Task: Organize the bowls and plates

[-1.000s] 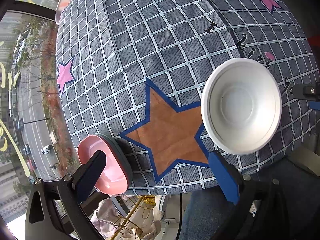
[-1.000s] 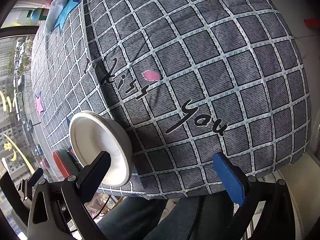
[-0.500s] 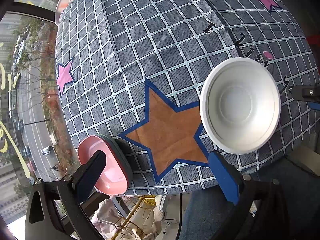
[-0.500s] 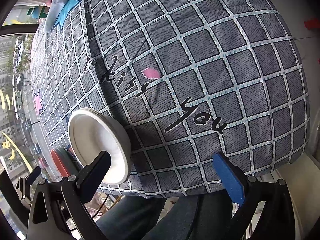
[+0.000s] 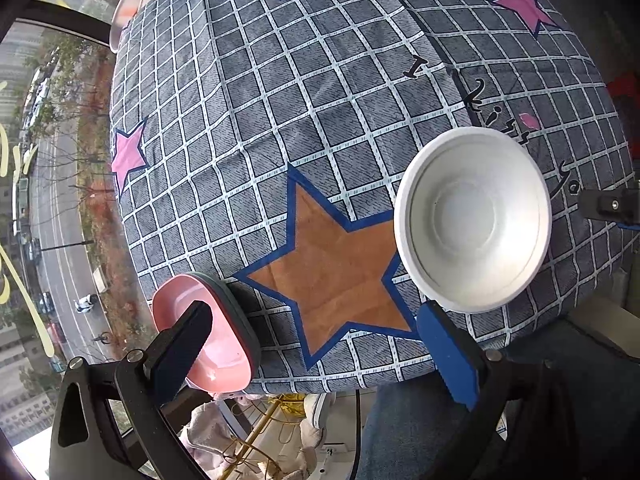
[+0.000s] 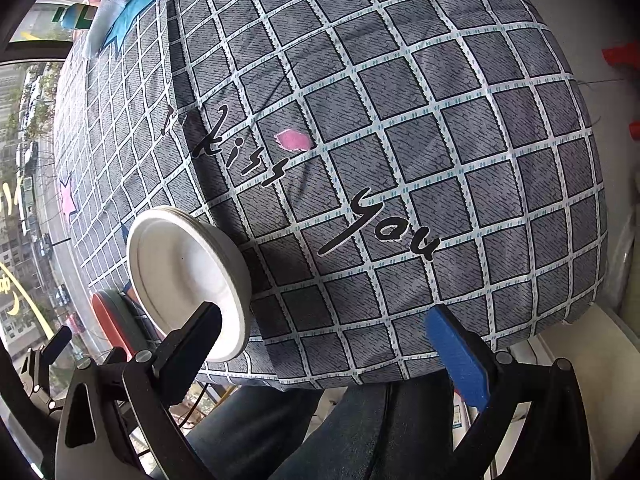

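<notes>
Little had changed: both hand-held grippers, left (image 5: 320,344) and right (image 6: 324,340), stayed open above round white bowl (image 5: 472,220) on checked cloth (image 5: 280,120).

L gripper (image 5: 320,344) open, empty, above checked cloth (image 5: 280,120). Pink bowl (image 5: 204,332) by L finger, white bowl (image 5: 474,220) near R finger.

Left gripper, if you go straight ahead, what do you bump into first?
Probably the checked cloth, around its orange star. The left gripper is open, with the pink bowl and white bowl off to either side. Depth is unclear.
</notes>
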A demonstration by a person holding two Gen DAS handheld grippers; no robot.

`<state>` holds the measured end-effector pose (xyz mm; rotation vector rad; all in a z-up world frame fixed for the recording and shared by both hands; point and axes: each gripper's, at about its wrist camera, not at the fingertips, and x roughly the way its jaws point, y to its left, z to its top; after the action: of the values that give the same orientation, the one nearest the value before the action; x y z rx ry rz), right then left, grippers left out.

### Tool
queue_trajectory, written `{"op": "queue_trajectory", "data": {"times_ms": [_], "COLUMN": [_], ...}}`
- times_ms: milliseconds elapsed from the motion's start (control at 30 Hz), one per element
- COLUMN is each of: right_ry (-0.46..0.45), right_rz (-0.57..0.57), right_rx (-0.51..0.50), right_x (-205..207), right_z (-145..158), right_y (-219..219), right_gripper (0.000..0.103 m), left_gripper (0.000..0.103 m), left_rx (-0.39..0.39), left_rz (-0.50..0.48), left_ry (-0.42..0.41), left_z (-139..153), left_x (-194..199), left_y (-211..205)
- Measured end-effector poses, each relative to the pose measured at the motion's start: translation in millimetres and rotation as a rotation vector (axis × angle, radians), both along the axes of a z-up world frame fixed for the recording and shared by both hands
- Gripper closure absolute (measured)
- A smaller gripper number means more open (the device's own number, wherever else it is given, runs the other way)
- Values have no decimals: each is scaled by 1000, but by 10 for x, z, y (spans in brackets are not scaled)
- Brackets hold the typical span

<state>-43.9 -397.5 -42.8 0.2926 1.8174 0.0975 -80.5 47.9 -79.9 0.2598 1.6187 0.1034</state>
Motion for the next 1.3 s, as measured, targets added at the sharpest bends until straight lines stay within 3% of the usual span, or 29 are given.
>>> {"op": "queue_trajectory", "data": {"times_ms": [300,533,667,900,1067,1167,1233,1267,1300], "right_ry": [-53,-70,-52,-48,-30,-26,-23,-22,-19], "right_rz": [93,175,187,181,199,237,250,254,255], "right_rx": [-58,-78,-74,-131,-131,-155,-155,-151,-151], "right_x": [-36,-198,-225,-84,29,28,25,19,20], "right_z": [102,54,-43,-316,-490,-582,-627,-645,-659], "right_y": [121,293,444,603,667,706,809,851,873], "right_gripper": [0,0,0,0,0,0,6,19,25], "left_gripper": [1,0,0,1,1,6,15,16,20], "left_rx": [-85,-157,-207,-198,-198,-250,-270,-277,-286], "left_rz": [70,130,160,214,251,285,296,295,295], "left_ry": [-45,-28,1,-30,1,20,38,46,48], "left_z": [-6,-214,-392,-592,-823,-925,-986,-1015,-1035], "left_x": [28,-7,1,176,278,257,217,191,158], "left_y": [41,38,41,97,145,179,184,170,160]}}
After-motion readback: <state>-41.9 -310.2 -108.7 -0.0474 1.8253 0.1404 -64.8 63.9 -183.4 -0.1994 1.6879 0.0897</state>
